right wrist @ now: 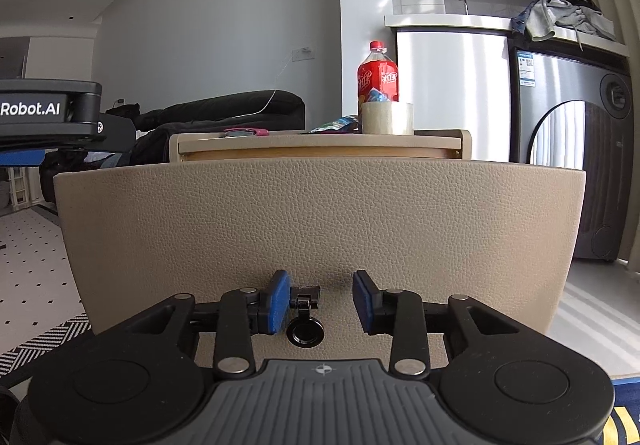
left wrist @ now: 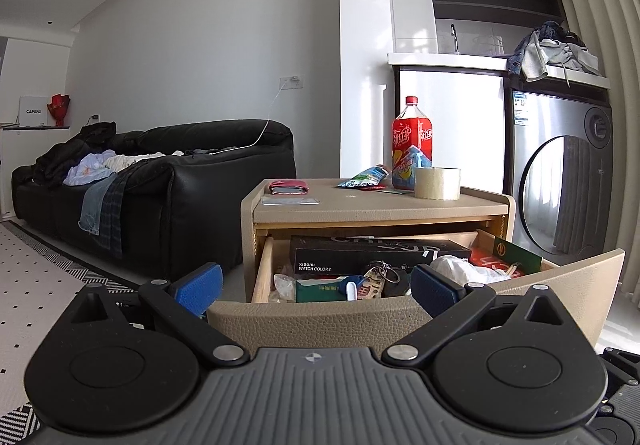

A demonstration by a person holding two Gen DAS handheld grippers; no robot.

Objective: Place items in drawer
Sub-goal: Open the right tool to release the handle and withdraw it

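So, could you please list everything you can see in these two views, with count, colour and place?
nightstand: 1, beige, centre
drawer: 1, beige front, pulled open, cluttered
ring pull: 1, black, on drawer front, between right fingers, ungripped
bottle: 1, red, on nightstand top
tape: 1, clear roll, right of bottle
packet: 1, green-blue, left of bottle
phone: 1, pink case, top left
watch box: 1, black, in drawer
keys: 1 bunch, in drawer
sofa: 1, black, left, clothes on it
washer: 1, silver, right
left gripper: 1, black, blue pads, open over drawer
right gripper: 1, black, blue pads, open at ring pull
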